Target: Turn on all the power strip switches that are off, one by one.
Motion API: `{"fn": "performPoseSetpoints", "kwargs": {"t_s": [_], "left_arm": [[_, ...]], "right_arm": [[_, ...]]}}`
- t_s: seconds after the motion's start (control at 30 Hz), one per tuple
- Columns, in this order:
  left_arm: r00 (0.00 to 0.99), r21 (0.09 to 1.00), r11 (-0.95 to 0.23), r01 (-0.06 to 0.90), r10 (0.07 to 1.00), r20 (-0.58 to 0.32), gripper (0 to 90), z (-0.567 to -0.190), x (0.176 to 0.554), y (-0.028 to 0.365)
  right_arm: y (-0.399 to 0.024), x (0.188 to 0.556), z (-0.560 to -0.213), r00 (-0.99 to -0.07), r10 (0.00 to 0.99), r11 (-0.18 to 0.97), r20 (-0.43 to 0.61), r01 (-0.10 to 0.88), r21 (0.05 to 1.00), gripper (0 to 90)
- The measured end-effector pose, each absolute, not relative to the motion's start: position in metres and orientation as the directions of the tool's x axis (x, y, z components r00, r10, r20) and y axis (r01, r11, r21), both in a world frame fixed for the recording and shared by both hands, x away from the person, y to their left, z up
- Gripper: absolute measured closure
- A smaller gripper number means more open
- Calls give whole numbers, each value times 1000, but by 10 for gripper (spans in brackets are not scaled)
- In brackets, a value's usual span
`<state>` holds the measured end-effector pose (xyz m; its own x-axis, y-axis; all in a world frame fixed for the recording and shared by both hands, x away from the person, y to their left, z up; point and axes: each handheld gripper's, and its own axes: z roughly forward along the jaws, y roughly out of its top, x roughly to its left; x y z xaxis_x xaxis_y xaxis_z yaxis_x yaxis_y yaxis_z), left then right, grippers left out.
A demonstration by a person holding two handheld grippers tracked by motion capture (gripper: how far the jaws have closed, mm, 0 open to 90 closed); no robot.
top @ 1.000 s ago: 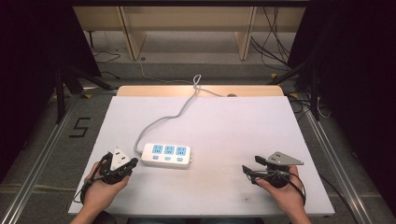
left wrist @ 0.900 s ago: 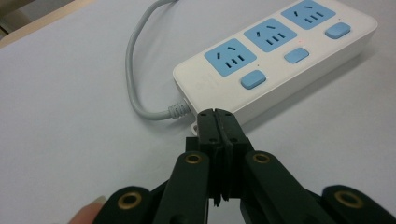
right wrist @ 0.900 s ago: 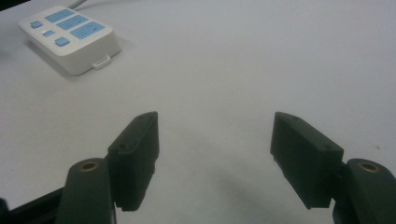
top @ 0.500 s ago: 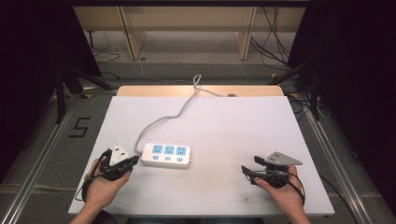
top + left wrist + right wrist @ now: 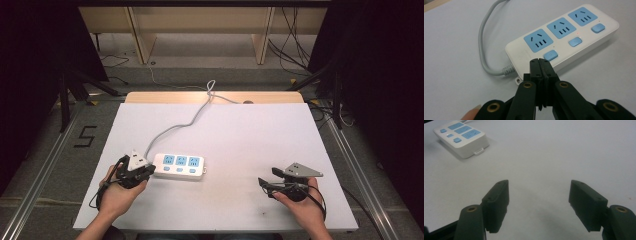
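Observation:
A white power strip (image 5: pixel 179 166) with three blue sockets lies on the white table (image 5: pixel 250 135); its grey cable (image 5: pixel 180 126) runs to the far edge. In the left gripper view the strip (image 5: pixel 564 40) has a blue switch under each socket. My left gripper (image 5: pixel 540 62) is shut with nothing between its jaws, and its tips sit at the strip's cable end beside the nearest switch (image 5: pixel 550 54). In the high view the left gripper (image 5: pixel 149 171) touches or nearly touches the strip's left end. My right gripper (image 5: pixel 264 184) rests open at the table's right front; its jaws (image 5: pixel 539 195) are wide apart over bare table.
The strip (image 5: pixel 461 138) lies far off at the upper left in the right gripper view. Wooden shelving (image 5: pixel 200 25) and loose cables stand beyond the far edge. A floor marking "5" (image 5: pixel 85 136) lies left of the table.
The left hand has crept slightly toward the strip's left end. The right hand has stayed put.

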<state>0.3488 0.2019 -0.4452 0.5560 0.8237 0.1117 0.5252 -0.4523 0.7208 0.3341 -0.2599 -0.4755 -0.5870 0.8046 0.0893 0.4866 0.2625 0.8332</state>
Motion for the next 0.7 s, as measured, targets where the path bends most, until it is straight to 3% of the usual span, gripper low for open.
{"fn": "performPoseSetpoints", "kwargs": {"t_s": [0.7], "left_arm": [[544, 652, -462, 601, 834, 90, 893, -439, 370, 186]], "right_arm": [[-261, 334, -475, -587, 805, 264, 87, 486, 833, 336]]}}
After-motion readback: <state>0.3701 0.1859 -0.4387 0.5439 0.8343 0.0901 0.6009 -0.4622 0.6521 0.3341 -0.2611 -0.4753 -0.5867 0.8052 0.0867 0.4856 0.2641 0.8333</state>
